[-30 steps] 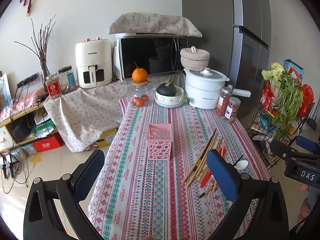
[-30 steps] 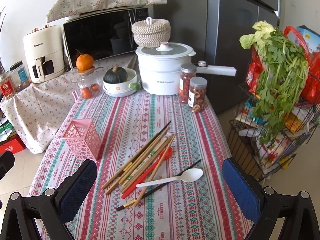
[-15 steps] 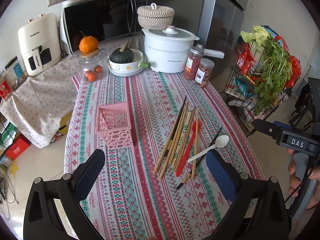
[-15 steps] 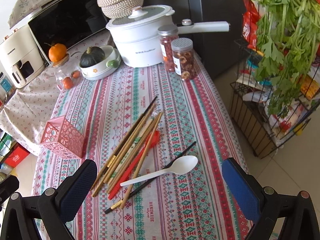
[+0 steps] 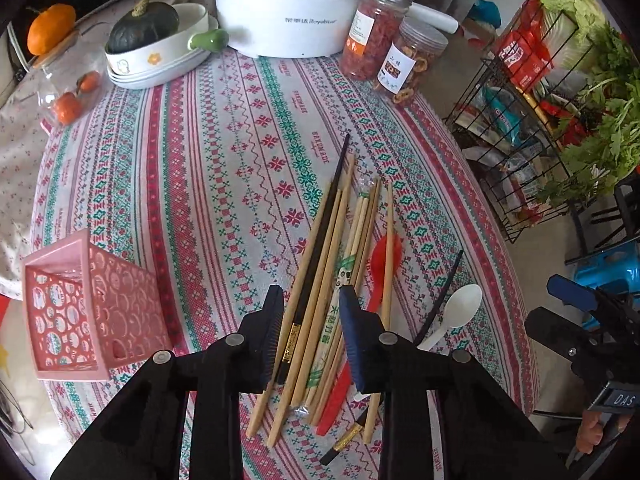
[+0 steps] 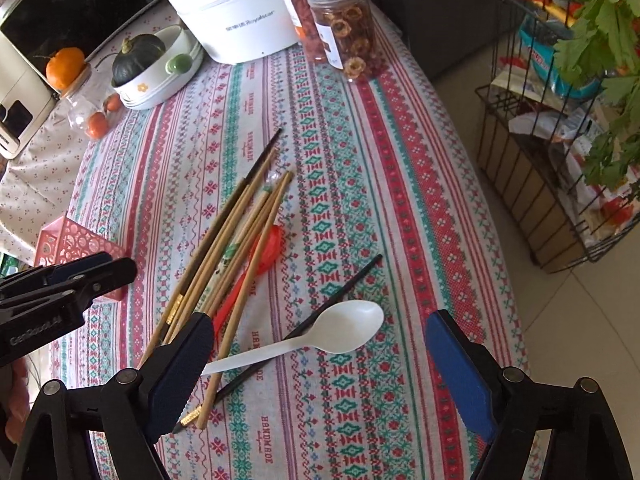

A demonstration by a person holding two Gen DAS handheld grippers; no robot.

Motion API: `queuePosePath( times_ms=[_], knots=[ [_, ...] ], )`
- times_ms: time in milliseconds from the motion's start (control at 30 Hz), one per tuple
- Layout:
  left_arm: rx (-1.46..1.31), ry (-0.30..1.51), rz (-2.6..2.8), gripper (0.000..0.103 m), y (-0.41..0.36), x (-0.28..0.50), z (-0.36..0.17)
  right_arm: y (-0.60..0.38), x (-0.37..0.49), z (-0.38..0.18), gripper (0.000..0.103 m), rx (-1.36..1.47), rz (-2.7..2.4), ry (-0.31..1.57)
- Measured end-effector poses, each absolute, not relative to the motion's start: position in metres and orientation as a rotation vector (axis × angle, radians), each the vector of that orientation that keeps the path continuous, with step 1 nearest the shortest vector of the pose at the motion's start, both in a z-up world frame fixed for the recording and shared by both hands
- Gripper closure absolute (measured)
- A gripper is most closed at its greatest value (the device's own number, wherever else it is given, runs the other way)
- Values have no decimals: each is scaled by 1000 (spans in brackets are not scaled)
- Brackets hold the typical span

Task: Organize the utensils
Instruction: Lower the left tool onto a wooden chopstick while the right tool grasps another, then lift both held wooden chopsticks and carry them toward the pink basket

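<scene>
A bundle of bamboo chopsticks [image 5: 336,216] [image 6: 240,216] lies on the patterned tablecloth with a red spoon [image 5: 386,252] under it. Right of them rest a white spoon [image 5: 460,308] [image 6: 340,328] and a single black chopstick [image 6: 344,284]. The pink basket [image 5: 80,308] [image 6: 68,240] lies tipped at the left. My left gripper [image 5: 311,292] hovers over the bundle, jaws closing, with several chopsticks showing between its fingers and no firm press seen. My right gripper [image 6: 318,320] is wide, closing slightly, with the white spoon between its fingers, untouched.
At the back stand a white pot [image 5: 288,12], two snack jars [image 5: 412,60], a bowl holding a dark squash [image 5: 156,48] and a glass jar with an orange on top [image 6: 80,100]. A wire rack of groceries and greens [image 5: 540,120] stands off the table's right edge.
Both grippers came down and forward over the utensils, tilting steeply toward the table. The left jaws narrowed sharply around the chopstick bundle. The utensils have not moved.
</scene>
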State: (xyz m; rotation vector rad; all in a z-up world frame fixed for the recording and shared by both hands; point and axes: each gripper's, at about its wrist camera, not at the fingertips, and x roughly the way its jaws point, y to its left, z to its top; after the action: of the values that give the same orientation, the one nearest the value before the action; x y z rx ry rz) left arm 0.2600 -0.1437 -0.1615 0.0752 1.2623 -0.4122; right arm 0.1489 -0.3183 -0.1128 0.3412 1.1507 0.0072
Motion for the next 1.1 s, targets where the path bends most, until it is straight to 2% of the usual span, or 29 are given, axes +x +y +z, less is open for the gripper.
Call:
queuePosePath(
  times_ms=[100, 300, 567, 867, 1100],
  knots=[
    [83, 1298, -412, 88, -155, 283, -187, -322, 157, -122, 13, 350, -1, 1173],
    [118, 1326, -354, 93, -170, 305, -215, -331, 165, -133, 13, 352, -29, 1195],
    [199, 1319, -304, 93, -187, 317, -223, -338, 168, -139, 13, 358, -55, 1200],
    [223, 1396, -338, 93, -197, 324, -231, -331, 172, -142, 13, 353, -55, 1203],
    [203, 1361, -309, 95, -202, 330, -234, -327, 177, -145, 13, 354, -59, 1204]
  ],
)
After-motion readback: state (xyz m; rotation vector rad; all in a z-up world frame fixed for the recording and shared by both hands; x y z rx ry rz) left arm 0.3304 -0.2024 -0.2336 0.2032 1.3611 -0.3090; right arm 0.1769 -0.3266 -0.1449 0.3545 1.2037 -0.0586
